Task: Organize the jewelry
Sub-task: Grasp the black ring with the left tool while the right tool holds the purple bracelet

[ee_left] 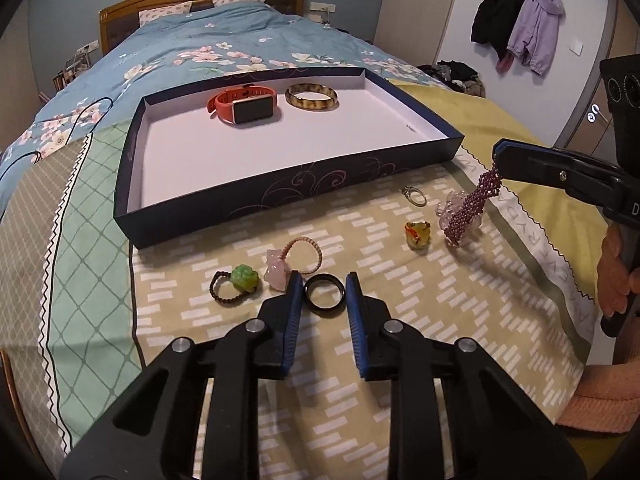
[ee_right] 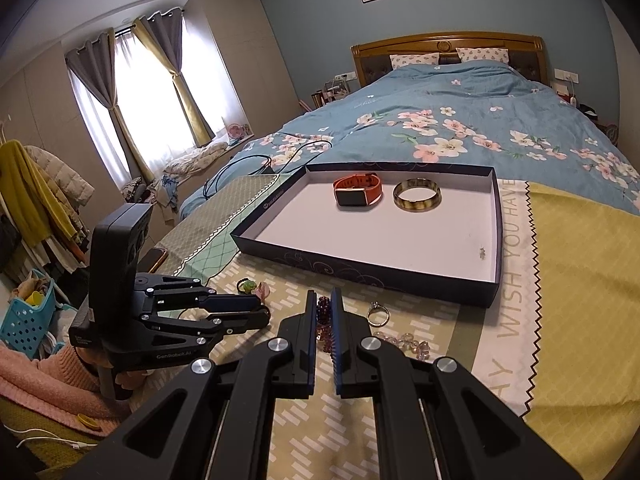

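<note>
My left gripper (ee_left: 324, 280) points down at the cloth, its blue pads against both sides of a black ring (ee_left: 325, 294) that lies flat. To the right, my right gripper (ee_left: 498, 156) is shut on a purple beaded bracelet (ee_left: 476, 204), which hangs from its tip; in the right wrist view the beads (ee_right: 323, 306) show between its closed fingers. The dark blue tray (ee_left: 280, 192) beyond holds an orange watch (ee_left: 240, 106) and a mottled bangle (ee_left: 312, 98). A green-charm bracelet (ee_left: 242, 278), a pink-charm bracelet (ee_left: 276, 268), a silver ring (ee_left: 414, 196), a yellow ring (ee_left: 418, 234) and a clear crystal bracelet (ee_left: 444, 208) lie loose.
Everything lies on a patterned blanket (ee_left: 400, 360) over a bed with a blue floral quilt (ee_right: 460, 120). A phone (ee_right: 154, 258) lies at the blanket's left edge and a cable (ee_right: 240, 172) runs on the quilt. A person's hand (ee_left: 616, 276) and pink sleeve (ee_left: 600, 392) are at the right.
</note>
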`<action>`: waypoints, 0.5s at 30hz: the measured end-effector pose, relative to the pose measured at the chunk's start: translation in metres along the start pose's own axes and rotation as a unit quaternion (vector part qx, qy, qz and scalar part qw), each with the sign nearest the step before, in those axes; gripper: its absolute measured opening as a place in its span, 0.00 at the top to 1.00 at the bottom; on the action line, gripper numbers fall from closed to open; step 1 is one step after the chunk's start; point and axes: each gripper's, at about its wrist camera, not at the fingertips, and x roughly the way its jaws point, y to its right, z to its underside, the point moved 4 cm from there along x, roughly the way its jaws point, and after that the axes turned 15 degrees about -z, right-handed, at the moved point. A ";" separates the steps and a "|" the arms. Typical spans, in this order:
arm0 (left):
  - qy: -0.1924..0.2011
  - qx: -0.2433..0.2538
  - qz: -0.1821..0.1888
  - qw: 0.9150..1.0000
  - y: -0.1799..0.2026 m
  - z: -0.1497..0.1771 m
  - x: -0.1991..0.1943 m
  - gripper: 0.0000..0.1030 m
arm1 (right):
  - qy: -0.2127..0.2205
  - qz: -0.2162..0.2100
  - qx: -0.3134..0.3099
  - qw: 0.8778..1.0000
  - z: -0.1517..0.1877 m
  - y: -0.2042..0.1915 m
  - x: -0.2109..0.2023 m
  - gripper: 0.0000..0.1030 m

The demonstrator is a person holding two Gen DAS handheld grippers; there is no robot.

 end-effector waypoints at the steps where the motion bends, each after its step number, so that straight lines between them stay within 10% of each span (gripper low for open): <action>1: 0.001 0.000 0.003 1.000 0.000 0.000 -0.001 0.78 | 0.001 0.000 -0.001 1.000 -0.001 0.001 0.000 0.95; 15: 0.032 -0.011 0.016 0.999 -0.007 -0.002 -0.027 0.78 | 0.015 0.007 -0.021 1.000 -0.023 0.001 -0.003 0.95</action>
